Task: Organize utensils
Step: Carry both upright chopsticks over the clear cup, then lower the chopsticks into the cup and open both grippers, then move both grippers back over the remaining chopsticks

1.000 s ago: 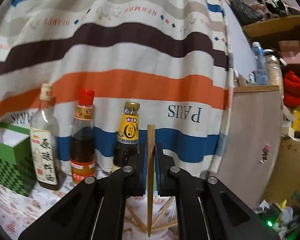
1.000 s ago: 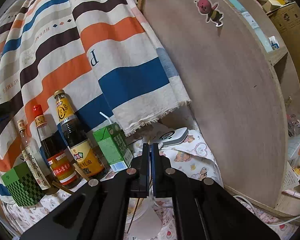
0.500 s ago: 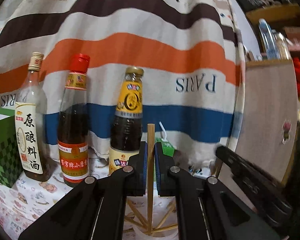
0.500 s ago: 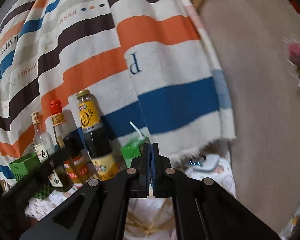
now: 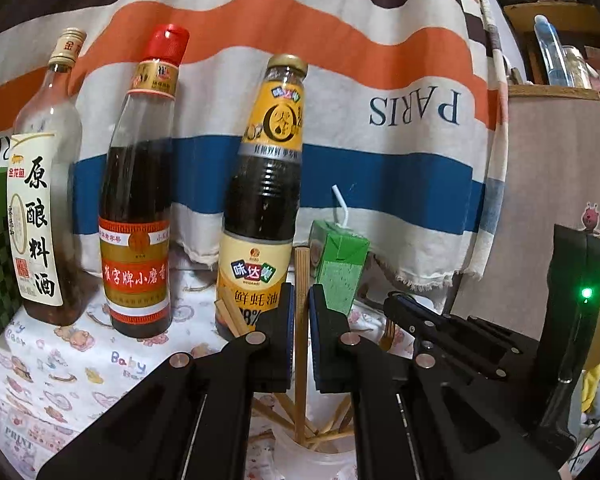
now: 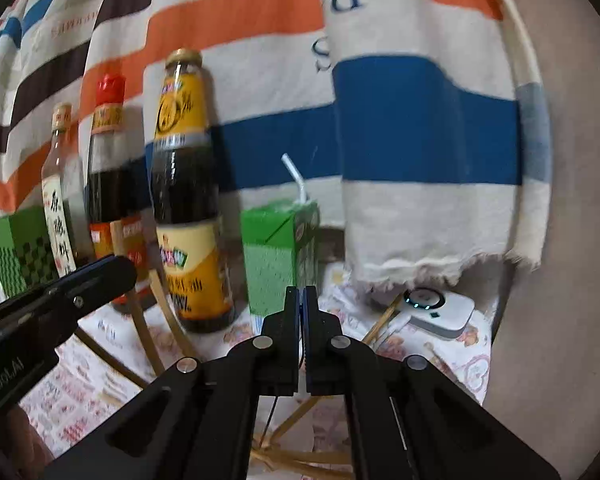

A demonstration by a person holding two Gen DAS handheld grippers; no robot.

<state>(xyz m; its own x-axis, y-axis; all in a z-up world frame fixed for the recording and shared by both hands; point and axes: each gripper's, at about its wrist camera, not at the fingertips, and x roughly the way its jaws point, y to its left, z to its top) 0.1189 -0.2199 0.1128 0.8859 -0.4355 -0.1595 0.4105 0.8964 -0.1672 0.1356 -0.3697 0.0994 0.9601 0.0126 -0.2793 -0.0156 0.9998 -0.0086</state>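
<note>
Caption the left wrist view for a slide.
Left gripper holds a wooden chopstick upright over a white cup of chopsticks, before three sauce bottles.

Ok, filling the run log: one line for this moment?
left gripper: shut on chopstick | over cup | right gripper: shut

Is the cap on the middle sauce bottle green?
No, the middle bottle wears a red cap, as the left wrist view shows plainly.

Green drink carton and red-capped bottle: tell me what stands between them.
Between the green drink carton and the red-capped bottle stands the yellow-labelled dark sauce bottle, upright on the printed cloth. Both wrist views show this, the left more sharply.
</note>
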